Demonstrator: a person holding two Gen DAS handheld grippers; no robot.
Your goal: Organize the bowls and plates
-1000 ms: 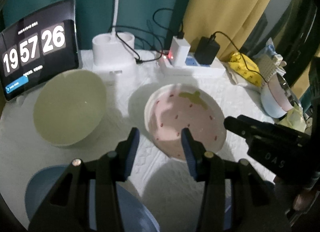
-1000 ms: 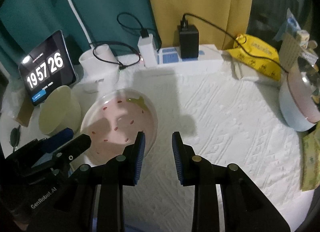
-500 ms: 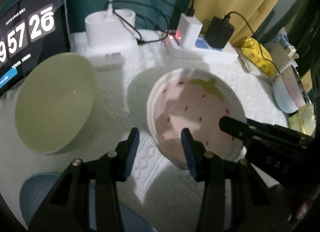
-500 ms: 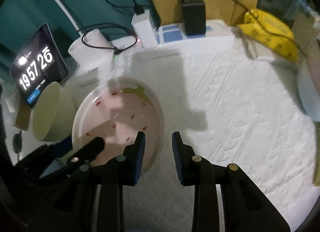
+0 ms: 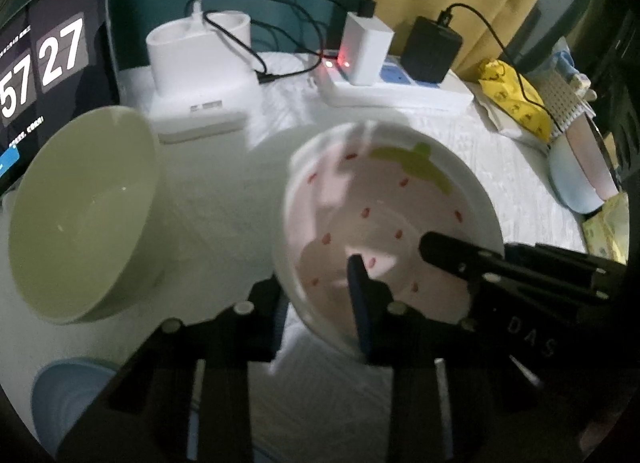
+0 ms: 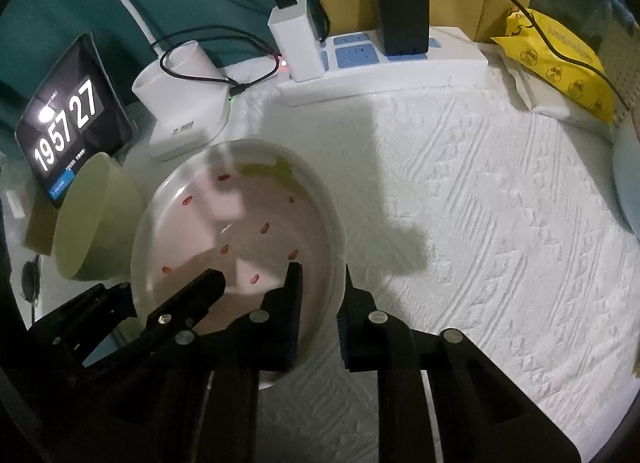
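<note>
The pink strawberry bowl [image 5: 384, 199] [image 6: 240, 223], with red seeds and a green leaf, sits on the white cloth. My left gripper [image 5: 316, 303] straddles its near-left rim, one finger inside and one outside. Its jaws are closing, and a gap still shows at the rim. My right gripper [image 6: 320, 315] straddles the near-right rim. It is closing too, and its pads sit tight against the bowl wall. Each gripper shows in the other's view, the right gripper [image 5: 520, 275] and the left gripper [image 6: 168, 303]. A pale green bowl [image 5: 80, 215] [image 6: 92, 223] stands just left of the pink one.
A blue dish [image 5: 64, 403] lies at the near left. Stacked pink and blue bowls [image 5: 576, 175] stand at the right edge. Behind are a clock tablet [image 6: 68, 123], a white lamp base [image 5: 196, 75], a power strip [image 6: 380, 67] with chargers and cables, and a yellow packet [image 6: 560, 63].
Both grippers have sunk onto the strawberry bowl's near rim, each with one finger now inside it. Both pairs of jaws have narrowed.
</note>
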